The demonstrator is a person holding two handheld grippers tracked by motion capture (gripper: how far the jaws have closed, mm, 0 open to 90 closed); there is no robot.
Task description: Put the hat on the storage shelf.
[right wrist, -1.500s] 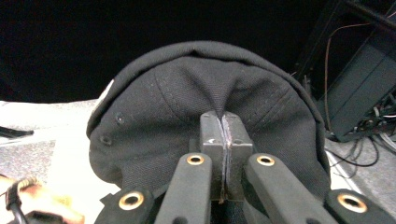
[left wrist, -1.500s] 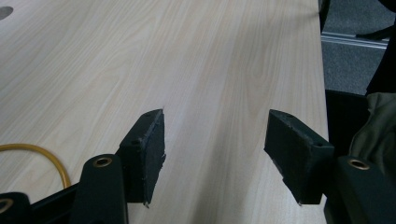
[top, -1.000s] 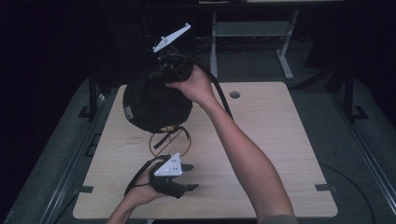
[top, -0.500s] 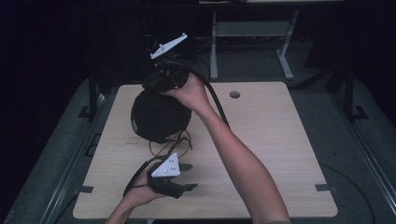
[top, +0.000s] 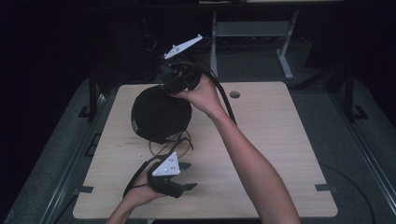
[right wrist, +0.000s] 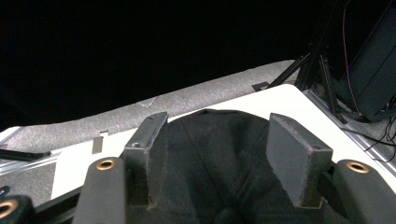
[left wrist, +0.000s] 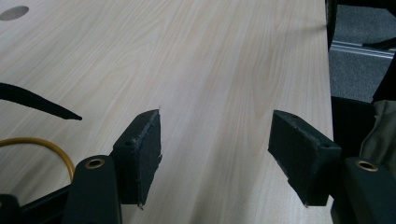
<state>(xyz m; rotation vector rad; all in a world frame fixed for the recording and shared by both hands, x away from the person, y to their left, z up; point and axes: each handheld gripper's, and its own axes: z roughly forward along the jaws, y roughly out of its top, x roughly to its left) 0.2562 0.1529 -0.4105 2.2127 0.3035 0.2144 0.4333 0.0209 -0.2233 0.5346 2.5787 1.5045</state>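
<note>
The black cap [top: 161, 114] sits on the stand's yellow ring [top: 170, 147], at seven o'clock just below the right gripper [top: 175, 84], whose jaws have just been opening, the cap's crown showing between them ungripped. The left gripper [top: 187, 176] hovers open at six o'clock.

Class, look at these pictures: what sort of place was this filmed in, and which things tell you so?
Probably a lab or workshop recording bay: a bare wooden table with a cable hole, grey carpet, metal stand legs behind, dark surroundings.
</note>
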